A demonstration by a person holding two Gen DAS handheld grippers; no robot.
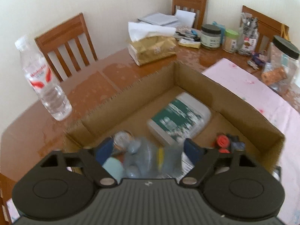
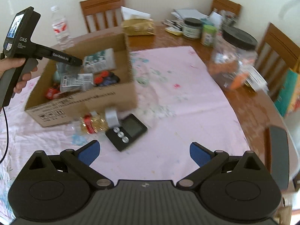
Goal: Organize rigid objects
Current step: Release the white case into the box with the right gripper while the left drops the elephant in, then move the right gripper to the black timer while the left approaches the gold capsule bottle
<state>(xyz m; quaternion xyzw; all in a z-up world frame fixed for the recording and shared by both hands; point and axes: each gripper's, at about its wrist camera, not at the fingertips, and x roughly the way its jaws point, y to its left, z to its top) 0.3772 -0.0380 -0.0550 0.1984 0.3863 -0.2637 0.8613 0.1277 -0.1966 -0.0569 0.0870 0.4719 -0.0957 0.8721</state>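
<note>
Timer (image 2: 126,132) off the box's (image 2: 80,101) near corner is stiff, light, slick; pinch its long edges. Your right gripper (image 2: 144,152) gapes empty; left gripper (image 1: 145,149) spread, bottle (image 1: 148,161) loose between.

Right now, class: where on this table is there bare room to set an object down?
Free: pink cloth between cardboard box and black-lidded jar; wood between water bottle and tissue pack. Crowded: the far edge and box front.

brown open-topped cardboard box (image 2: 120,95): 1 | wooden slat-back chairs (image 2: 102,9): 3 | clear plastic water bottle with red-printed label (image 1: 42,78): 1 | black digital timer with silver buttons (image 2: 126,132): 1 | gold tissue pack (image 1: 151,49): 1 | black-lidded clear plastic jar (image 2: 234,56): 1
</note>
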